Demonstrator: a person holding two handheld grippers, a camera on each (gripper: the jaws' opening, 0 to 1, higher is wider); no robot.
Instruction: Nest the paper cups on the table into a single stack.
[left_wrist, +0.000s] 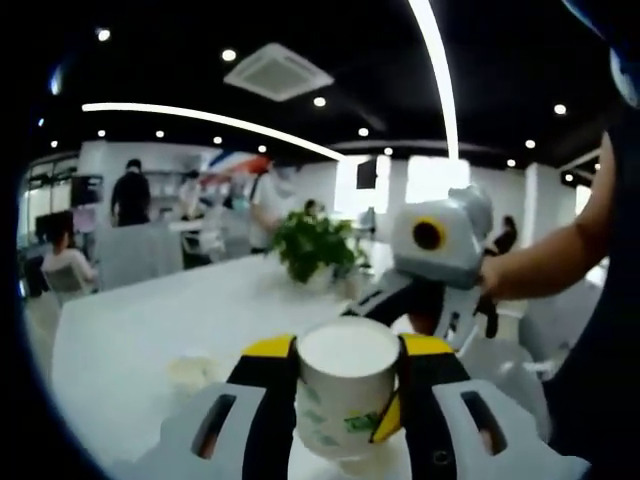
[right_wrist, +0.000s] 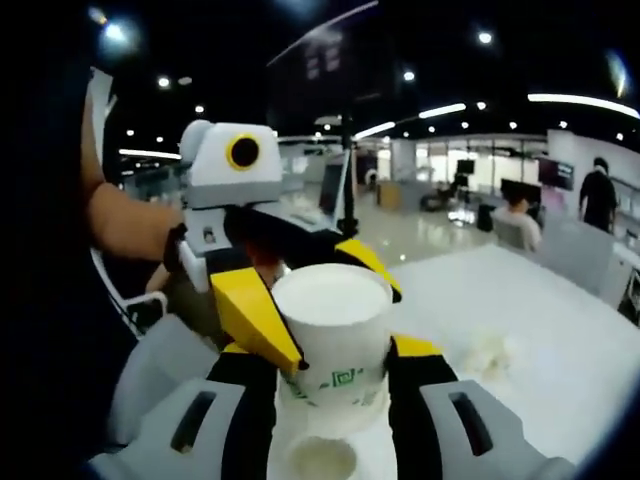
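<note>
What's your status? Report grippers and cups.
Left gripper shut on paper cup. Right gripper around it too, grip unclear. Second cup below. Nothing blocking.

Two close, facing views, shared cup (left_wrist: 345, 390)

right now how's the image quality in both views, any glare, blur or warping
Left gripper view: ceiling light strips blow out and curve with fisheye warping; the paper cup between the left gripper jaws is fairly sharp, the plant and people behind are soft. Right gripper view: dim ceiling, white table washed out, the cup in the right gripper clear, background blurred.
</note>
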